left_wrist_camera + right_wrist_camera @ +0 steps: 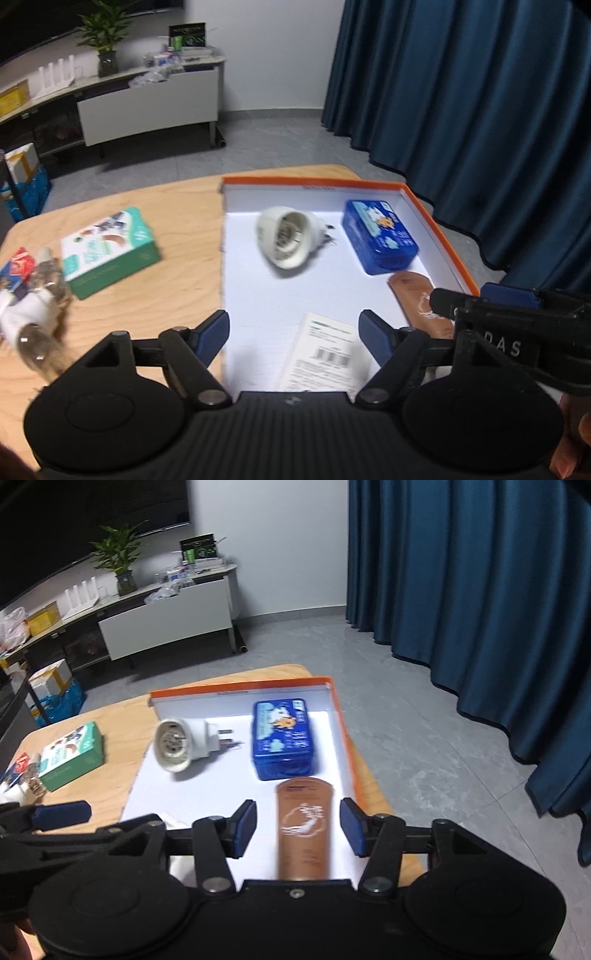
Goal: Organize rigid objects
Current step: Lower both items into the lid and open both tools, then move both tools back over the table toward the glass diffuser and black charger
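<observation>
I saw the orange-rimmed tray (341,716) on the bench (110,720). Inside it lay a white lamp socket (286,236), a blue tin (282,738) and a brown tube (304,823). My right tongs (298,825) straddled the tube, pads clear of it. My left tongs (293,336) gaped empty over a paper slip (325,354). A green box (107,251) sat left of the tray.

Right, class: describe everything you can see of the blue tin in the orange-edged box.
The blue tin is a rounded-corner rectangular box, seemingly metal, with its lid closed. The lid carries a pale cartoon picture with an orange figure and white lettering, too blurred to read. It lies flat on the white floor of the orange-edged box, toward its far right corner. The brown tube ends just in front of it; contact is unclear.
</observation>
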`<state>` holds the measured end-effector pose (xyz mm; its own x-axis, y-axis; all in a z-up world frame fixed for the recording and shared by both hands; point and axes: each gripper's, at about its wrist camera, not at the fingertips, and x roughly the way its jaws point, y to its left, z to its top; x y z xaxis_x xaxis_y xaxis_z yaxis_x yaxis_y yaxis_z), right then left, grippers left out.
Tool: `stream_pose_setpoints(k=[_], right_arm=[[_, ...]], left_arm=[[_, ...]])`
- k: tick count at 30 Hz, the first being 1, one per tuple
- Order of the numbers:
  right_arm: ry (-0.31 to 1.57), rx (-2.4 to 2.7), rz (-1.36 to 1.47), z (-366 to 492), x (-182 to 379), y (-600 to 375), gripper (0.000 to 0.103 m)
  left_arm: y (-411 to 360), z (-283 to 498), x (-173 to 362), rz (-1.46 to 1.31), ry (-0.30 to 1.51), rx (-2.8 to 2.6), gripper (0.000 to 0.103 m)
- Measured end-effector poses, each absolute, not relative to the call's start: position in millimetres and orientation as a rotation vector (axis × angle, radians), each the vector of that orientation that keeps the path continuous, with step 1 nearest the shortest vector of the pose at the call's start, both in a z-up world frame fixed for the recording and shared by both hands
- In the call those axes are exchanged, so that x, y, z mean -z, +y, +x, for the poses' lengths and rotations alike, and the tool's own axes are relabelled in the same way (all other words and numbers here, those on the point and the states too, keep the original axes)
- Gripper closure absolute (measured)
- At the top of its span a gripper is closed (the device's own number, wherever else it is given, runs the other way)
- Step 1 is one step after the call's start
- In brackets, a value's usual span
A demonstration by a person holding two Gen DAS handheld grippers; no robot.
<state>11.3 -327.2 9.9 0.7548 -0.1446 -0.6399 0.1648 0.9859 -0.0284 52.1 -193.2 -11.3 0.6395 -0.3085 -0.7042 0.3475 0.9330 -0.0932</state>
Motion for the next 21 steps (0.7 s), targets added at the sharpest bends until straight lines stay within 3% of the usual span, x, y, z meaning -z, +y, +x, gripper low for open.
stream_pose_setpoints(k=[5, 21], right_arm=[[0.697, 0.114, 0.015, 10, -10, -304, 0.034], [0.742, -0.112, -0.057, 13, 3, -218, 0.034]], left_arm=[[-164, 46, 3, 0.04, 0.766, 0.31, 0.021], [-49, 40, 8, -0.064, 0.788, 0.05, 0.016]])
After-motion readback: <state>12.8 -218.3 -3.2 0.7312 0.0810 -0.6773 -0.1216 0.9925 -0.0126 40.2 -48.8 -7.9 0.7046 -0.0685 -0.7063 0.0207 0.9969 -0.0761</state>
